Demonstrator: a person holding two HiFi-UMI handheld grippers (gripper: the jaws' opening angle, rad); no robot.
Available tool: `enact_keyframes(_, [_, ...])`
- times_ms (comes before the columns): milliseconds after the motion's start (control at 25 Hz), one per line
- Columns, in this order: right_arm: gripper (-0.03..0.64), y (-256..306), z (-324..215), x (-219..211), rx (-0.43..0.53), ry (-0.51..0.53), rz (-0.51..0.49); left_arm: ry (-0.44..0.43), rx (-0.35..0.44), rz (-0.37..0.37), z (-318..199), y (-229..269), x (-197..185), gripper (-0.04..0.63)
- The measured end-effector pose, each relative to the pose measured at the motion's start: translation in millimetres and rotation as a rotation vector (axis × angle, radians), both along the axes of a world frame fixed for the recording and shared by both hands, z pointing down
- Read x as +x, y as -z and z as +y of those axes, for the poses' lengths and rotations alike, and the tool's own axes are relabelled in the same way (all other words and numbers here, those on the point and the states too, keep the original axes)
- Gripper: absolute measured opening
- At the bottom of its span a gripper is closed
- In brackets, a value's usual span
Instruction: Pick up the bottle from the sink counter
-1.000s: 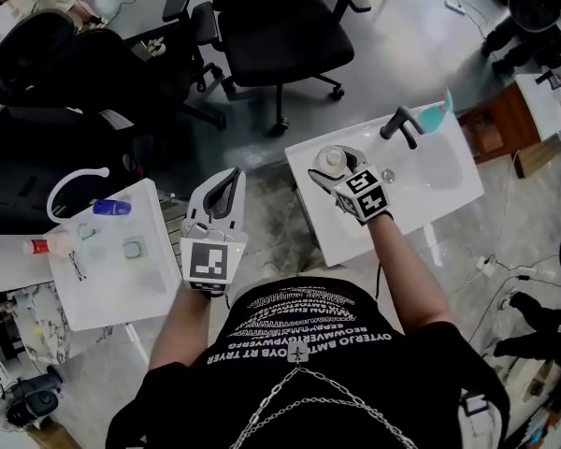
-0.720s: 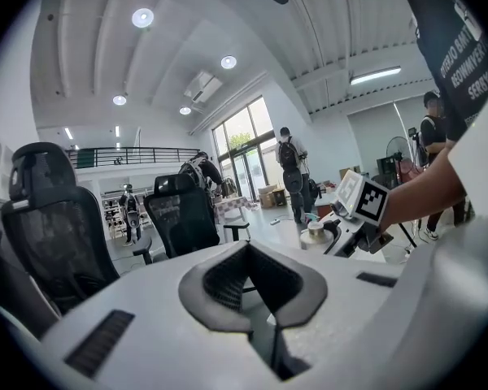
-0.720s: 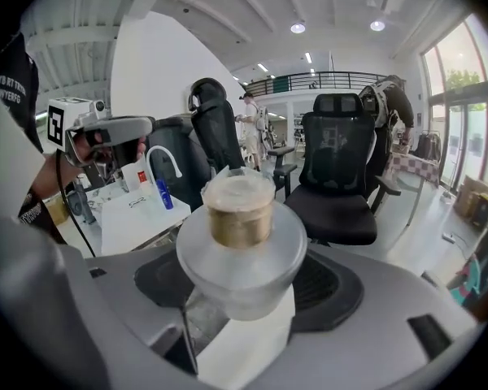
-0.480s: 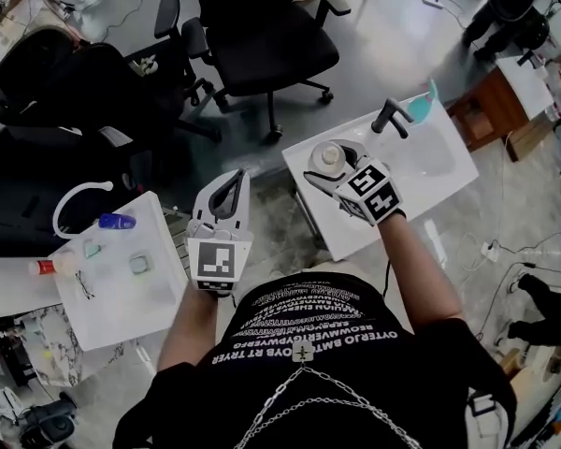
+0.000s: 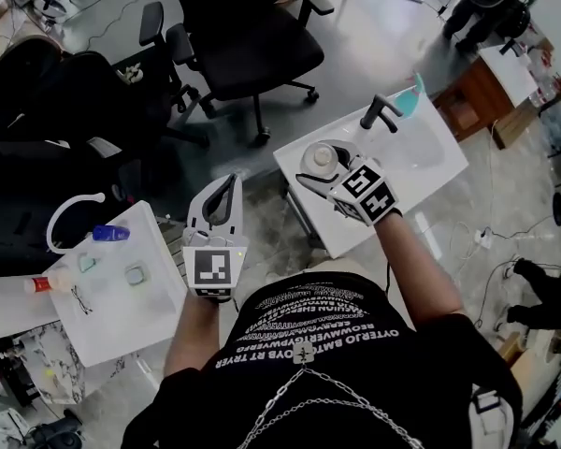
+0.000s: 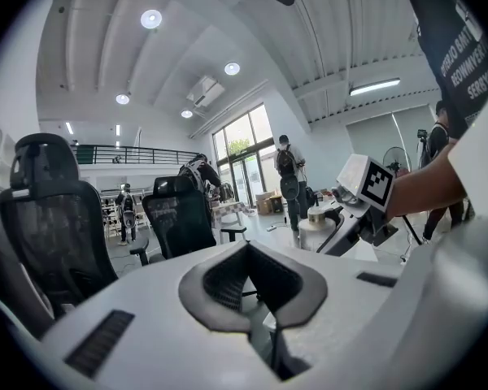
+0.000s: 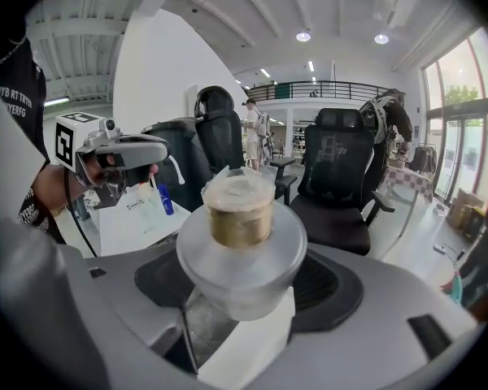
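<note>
A clear bottle [image 5: 317, 158] with a gold neck and a see-through cap [image 7: 238, 205] stands upright between the jaws of my right gripper [image 5: 314, 169], which is shut on it. It is over the left end of the white sink counter [image 5: 421, 171]; whether its base rests on the counter is hidden. In the right gripper view the right gripper [image 7: 237, 295] clasps the bottle below its shoulder. My left gripper [image 5: 226, 183] hangs over the floor left of the counter, jaws shut and holding nothing. In the left gripper view the left gripper [image 6: 252, 287] faces the office chairs.
A black faucet [image 5: 379, 112] and a teal object [image 5: 409, 101] sit at the counter's far side. A second white table [image 5: 112, 297] at the left carries a blue bottle [image 5: 110, 233] and small items. Black office chairs [image 5: 248, 45] stand beyond. People stand farther off.
The head view has shifted a little. Both grippers keep their places relative to the counter, the right one still around the bottle.
</note>
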State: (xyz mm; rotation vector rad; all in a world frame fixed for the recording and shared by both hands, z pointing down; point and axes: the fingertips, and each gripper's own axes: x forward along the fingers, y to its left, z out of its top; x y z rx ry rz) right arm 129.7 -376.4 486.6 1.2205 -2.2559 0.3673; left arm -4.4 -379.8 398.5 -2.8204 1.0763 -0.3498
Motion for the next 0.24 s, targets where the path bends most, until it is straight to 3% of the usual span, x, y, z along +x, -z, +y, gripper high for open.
enact_keyframes(240, [0.333,-7.3,-10.9,-0.7,0.002,-0.007,0.008,-0.015,-0.020,-0.002,-14.5,-14.5,5.0,0.005])
